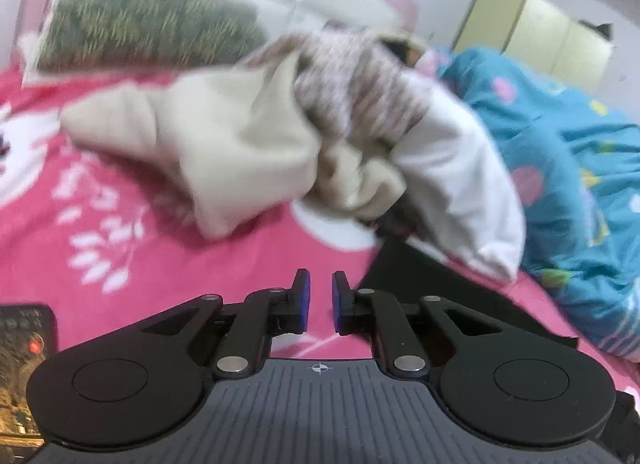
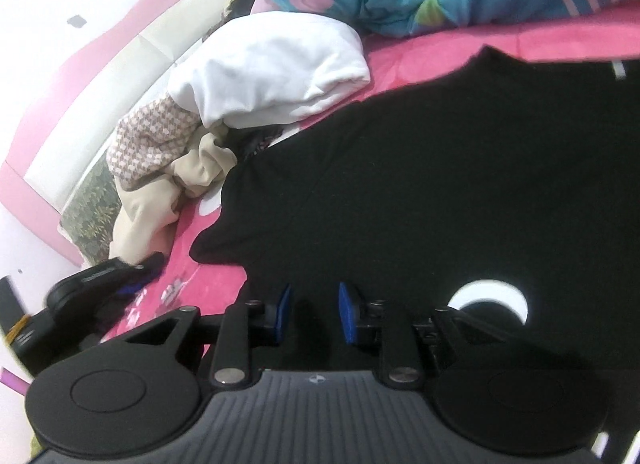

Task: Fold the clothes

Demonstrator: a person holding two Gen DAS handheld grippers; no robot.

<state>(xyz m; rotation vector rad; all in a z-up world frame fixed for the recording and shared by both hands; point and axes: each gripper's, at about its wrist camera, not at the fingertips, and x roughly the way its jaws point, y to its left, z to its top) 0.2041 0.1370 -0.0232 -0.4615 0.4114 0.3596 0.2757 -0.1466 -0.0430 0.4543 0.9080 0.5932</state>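
Step in hand, as I read it: starting on the black garment, the grab for the first fold is not yet made.

Left to right across the bed (image 1: pixel 120 264):
- Green patterned pillow (image 1: pixel 148 20) against the headboard, at the far left corner.
- Pile of unfolded clothes next to it: cream garment (image 1: pixel 224 144), checked knit (image 1: pixel 352 84) on top, white garment (image 1: pixel 468 184) on the right side of the pile. All crumpled, touching each other.
- Black garment (image 2: pixel 420 168) spread flat on the pink sheet, its far edge just beside the pile. White crescent print (image 2: pixel 492 296) near the edge closest to me.
- Blue duvet (image 1: pixel 560 164) bunched along the right edge of the bed.

Grippers:
- left gripper (image 1: pixel 319 300): jaws nearly closed, a narrow gap shows, nothing between the pads. It hangs over bare pink sheet, left of the black garment's corner.
- right gripper (image 2: pixel 313 314): jaws part open, over the near part of the black garment. Dark fabric lies below and between the pads; can't tell whether they pinch it, and no fold of cloth is visibly raised.

Next move calls for: left gripper open and shifted right onto the garment's near left edge, right gripper closed on cloth at its own spot, so both hold the same edge. Then lift together and carry it over. Thin dark fabric, so a shallow pinch may slip; get the pads well under the hem.
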